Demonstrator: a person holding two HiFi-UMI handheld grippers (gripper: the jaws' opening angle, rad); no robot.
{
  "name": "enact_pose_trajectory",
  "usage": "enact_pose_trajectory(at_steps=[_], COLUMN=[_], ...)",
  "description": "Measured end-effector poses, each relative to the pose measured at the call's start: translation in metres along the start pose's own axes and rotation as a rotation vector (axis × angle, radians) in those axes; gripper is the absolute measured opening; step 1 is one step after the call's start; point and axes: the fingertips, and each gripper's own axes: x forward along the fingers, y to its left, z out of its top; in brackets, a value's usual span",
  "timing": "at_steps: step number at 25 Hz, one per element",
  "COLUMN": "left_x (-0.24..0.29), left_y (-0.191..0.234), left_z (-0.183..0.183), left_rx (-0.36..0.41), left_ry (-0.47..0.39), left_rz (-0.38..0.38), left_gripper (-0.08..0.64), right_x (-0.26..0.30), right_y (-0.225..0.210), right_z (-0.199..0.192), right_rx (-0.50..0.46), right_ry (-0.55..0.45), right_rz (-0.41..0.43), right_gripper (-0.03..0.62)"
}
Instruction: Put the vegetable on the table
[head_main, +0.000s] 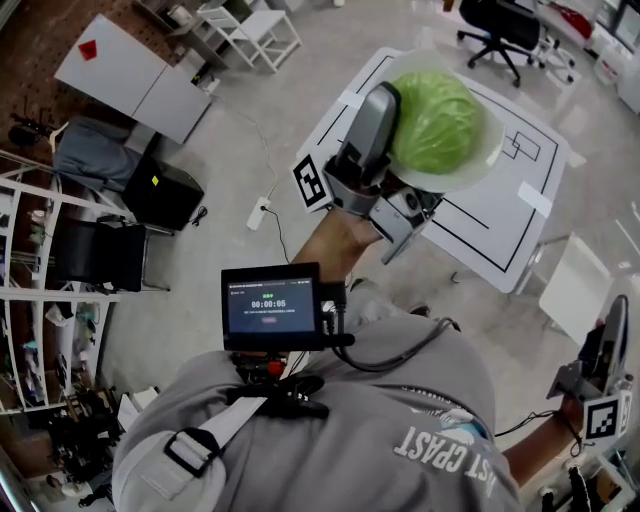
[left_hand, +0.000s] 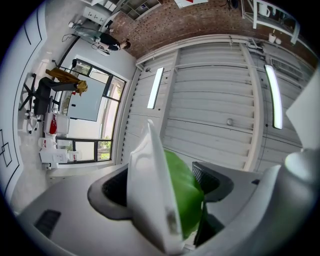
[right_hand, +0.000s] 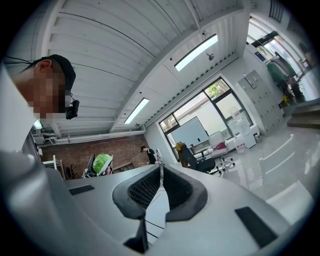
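Item: cabbage (head_main: 435, 122), one head, round, pale to mid green, with a leafy, veined surface and tightly wrapped leaves

Carrier: plate (head_main: 487, 163), white, shallow and round, with a smooth, glossy rim. The cabbage lies in it and fills most of it.

Location: upper right of the head view, held up in front of the table (head_main: 500, 222), which is a white, flat-topped square marked with thin black lines and pale tape patches. Whether the plate is directly over the top or only in front of it cannot be told.

Left gripper (head_main: 385, 130): grey moulded plastic with black ribbed pads and a black-and-white marker cube (head_main: 311, 183). Its jaws stand wide and are clamped on the near edge of the plate. In its own view the white rim runs edge-on between the pads, with green bulging against the right-hand pad.

Right gripper (right_hand: 160, 175): same build. Its pads are pressed together at the tips with nothing between them. It sits low at the lower right of the head view, well apart from the load.

Task status, as judged: the vegetable is lifted and in transit, with no contact yet between plate and tabletop. What remains is to lower the load onto the white surface and release it.

Handling note: the load is heavy and round on a slick dish held by one edge, so it is likely to roll if tilted
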Motion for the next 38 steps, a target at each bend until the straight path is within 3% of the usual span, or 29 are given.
enact_pose_trajectory(at_steps=[9,14,27,33,38], left_x=[-0.014,-0.012,-0.021,-0.041,-0.049], left_y=[0.019,0.049,0.075,0.095,0.101], left_z=[0.017,0.069,0.180,0.192,0.198], left_rx=[-0.038,-0.074,-0.109,-0.124,-0.131], left_ry=[0.017,0.025,0.084,0.102,0.090], left_rz=[0.029,0.036,0.052,0.061,0.073], left_gripper=[0.377,0.377,0.377,0.377,0.377], right_x=[0.012,0.053,0.126,0.136,0.147], right_y=[0.007,0.021,0.086,0.091,0.096], right_z=[-0.012,-0.012,-0.026,-0.051,-0.048], right_rx=[0.011,-0.004,-0.020,-0.022,-0.037], right_ry=[-0.024,-0.036,-0.067,-0.046,-0.031], right_rz=[-0.017,-0.077,-0.176,-0.200,-0.193], right_gripper=[0.008,0.009,0.009,0.009,0.009])
